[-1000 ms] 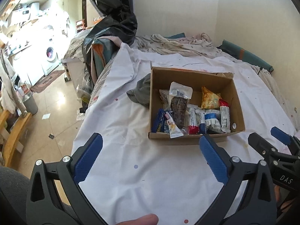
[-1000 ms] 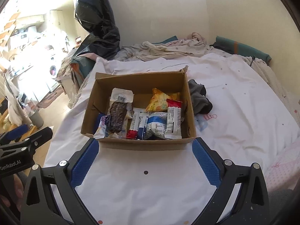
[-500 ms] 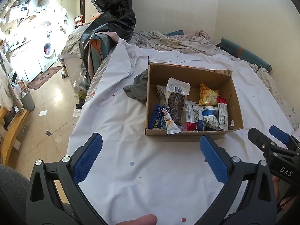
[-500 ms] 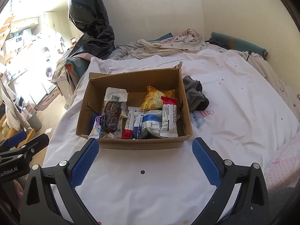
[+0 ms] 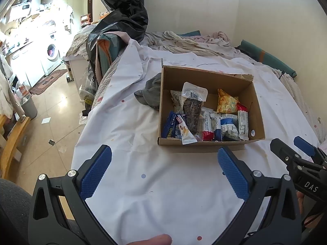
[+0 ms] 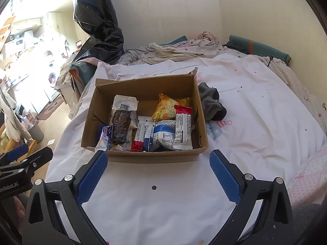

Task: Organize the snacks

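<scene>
1. Cardboard box [image 6: 143, 155], open-topped, stood on a white dotted bedsheet [image 6: 163, 204], just beyond both tools.
2. Snacks lay inside the box, crowded toward its near wall: a dark bar in a clear wrapper [image 6: 121, 128] at the left, leaning lengthwise; a blue-and-white packet [image 6: 104, 135] left of it, its end overhanging the near rim; a yellow crisp bag [image 6: 168, 107] far right; a white packet with a red top [image 6: 182, 129] near right; a blue-and-white pouch [image 6: 164, 135] and a white stick pack [image 6: 141, 132] between.
3. Left gripper [image 5: 163, 171] hovered over the sheet near the box's near-left side, blue pads spread wide, holding nothing.
4. Right gripper [image 6: 158, 171] hovered just short of the box's near wall, pads spread wide, likewise holding nothing.
5. Grey cloth [image 6: 212, 104] lay crumpled against the box's outer side wall, on the right in the right wrist view.
6. Black plastic bag [image 5: 122, 18] rose at the far left of the bed.
7. Rumpled bedding [image 6: 179, 51] lay along the far wall.
</scene>
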Tool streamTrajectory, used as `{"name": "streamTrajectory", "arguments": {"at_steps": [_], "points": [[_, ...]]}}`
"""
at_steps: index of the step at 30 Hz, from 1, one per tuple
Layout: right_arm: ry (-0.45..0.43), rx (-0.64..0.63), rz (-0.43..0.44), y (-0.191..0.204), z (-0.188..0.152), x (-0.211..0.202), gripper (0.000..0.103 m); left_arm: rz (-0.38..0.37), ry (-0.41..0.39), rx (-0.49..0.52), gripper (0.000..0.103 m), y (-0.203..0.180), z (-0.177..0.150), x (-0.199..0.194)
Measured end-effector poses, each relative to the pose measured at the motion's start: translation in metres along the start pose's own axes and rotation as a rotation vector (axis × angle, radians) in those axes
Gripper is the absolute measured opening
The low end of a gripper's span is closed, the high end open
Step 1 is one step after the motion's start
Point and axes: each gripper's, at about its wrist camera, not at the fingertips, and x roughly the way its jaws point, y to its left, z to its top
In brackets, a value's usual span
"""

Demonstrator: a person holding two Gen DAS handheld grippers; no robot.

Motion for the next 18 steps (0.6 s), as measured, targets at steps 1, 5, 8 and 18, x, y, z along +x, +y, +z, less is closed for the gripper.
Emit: {"name": "streamTrajectory", "arguments": {"at_steps": [1,5,8,18], "points": [[-0.001,0.000,0.000,-0.0003,0.0003,-0.0003,0.102,0.000,0.000,-0.001,0.102,-0.0001,0.0000,0.0001],[-0.001,-0.002,0.001,0.0005,0.0003,0.0002,0.102,-0.003,0.005,0.000,0.102,-0.0001,-0.0005,0.0004],[-0.001,-0.001,0.001,0.0005,0.0004,0.0004,0.102,-0.003,0.003,0.002,0.102,-0.0008,-0.0004,0.0002],[0.007,0.001,0.000,0.0006,0.0015,0.0013,0.102,-0.002,0.001,-0.007,0.102,0.0011,0.0011,0.0007]]}}
